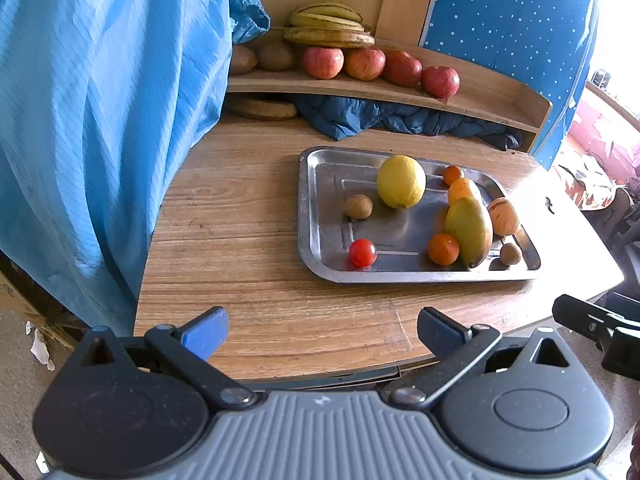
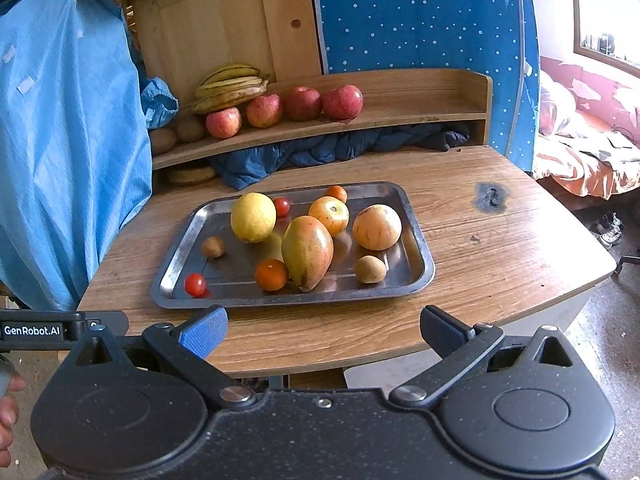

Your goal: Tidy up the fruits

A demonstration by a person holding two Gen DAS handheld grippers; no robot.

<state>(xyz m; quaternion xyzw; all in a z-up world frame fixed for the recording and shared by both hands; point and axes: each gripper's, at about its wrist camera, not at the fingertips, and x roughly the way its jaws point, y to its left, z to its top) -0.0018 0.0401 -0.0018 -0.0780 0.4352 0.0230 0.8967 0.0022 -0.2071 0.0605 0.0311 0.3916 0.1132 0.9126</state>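
A steel tray (image 1: 320,256) (image 2: 420,280) on the wooden table holds a yellow lemon (image 1: 401,181) (image 2: 253,217), a mango (image 1: 470,231) (image 2: 307,252), a small red tomato (image 1: 362,252) (image 2: 195,284), small oranges (image 1: 443,249) (image 2: 271,275), brown kiwis (image 1: 358,206) (image 2: 371,269) and a round orange-yellow fruit (image 2: 376,227). Both grippers are open and empty, held back over the table's near edge: the left gripper (image 1: 320,334) and the right gripper (image 2: 322,332).
A wooden shelf (image 1: 360,88) (image 2: 420,116) at the back carries bananas (image 1: 328,26) (image 2: 230,88), red apples (image 1: 323,62) (image 2: 343,101) and kiwis. Dark blue cloth (image 2: 320,152) lies under it. A blue garment (image 1: 100,120) hangs at the left.
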